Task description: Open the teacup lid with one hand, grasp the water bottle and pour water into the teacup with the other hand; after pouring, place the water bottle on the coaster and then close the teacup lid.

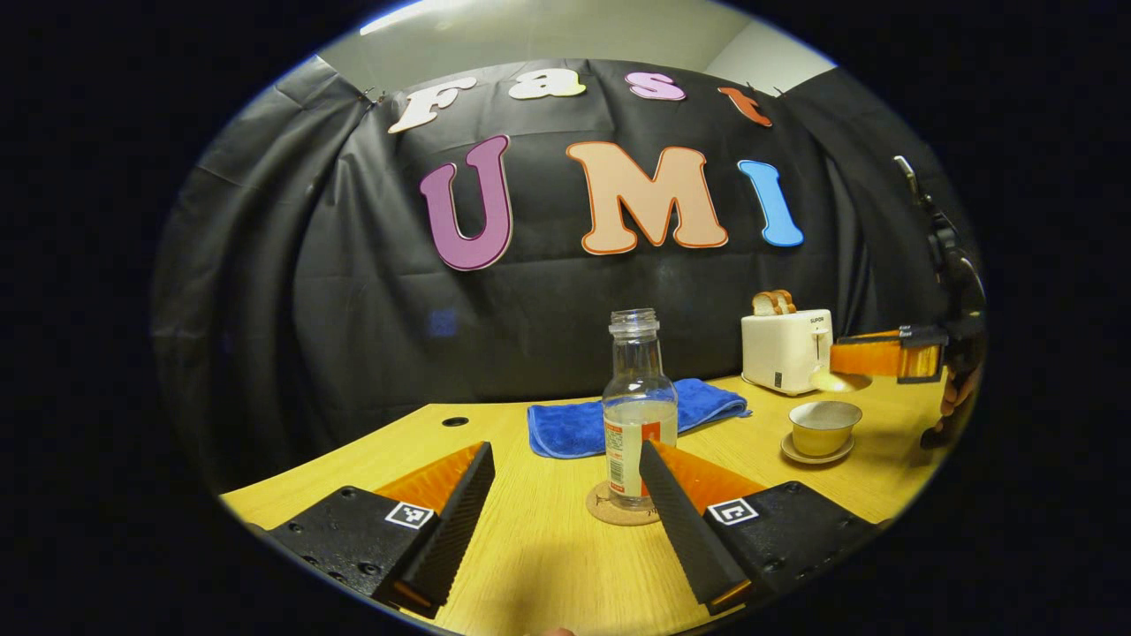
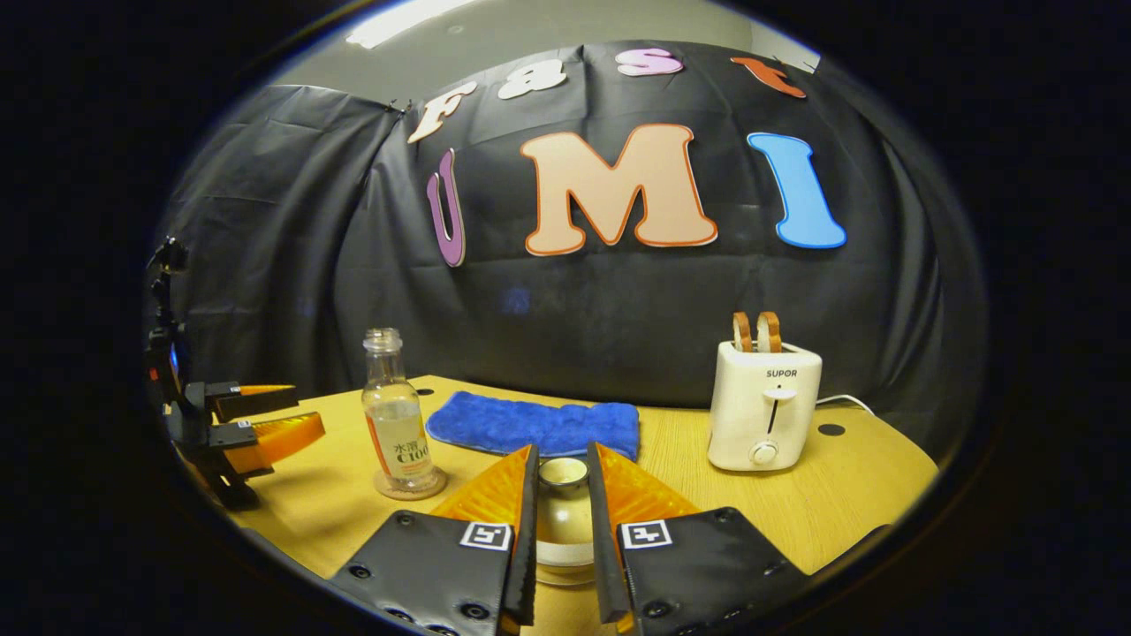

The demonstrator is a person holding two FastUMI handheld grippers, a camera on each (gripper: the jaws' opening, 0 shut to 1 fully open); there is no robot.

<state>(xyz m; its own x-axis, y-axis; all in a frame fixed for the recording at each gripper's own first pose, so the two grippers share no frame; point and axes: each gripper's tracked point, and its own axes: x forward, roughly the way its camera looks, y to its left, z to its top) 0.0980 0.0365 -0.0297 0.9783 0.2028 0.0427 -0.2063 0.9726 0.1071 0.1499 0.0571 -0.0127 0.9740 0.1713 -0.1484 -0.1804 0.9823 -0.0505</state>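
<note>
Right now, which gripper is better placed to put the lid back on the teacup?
The right gripper: it holds the lid between both fingers, above the open teacup. The left gripper is open, near the water bottle on its coaster.

Clear water bottle (image 1: 639, 406), uncapped and partly filled, stands upright on a round cork coaster (image 1: 618, 508). Open teacup (image 1: 824, 427) sits on its saucer (image 1: 817, 454); its lid (image 2: 563, 503) is held aloft, pinched.

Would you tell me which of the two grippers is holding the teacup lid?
The right gripper, shut on the lid; the left gripper stands open around the bottle.
</note>
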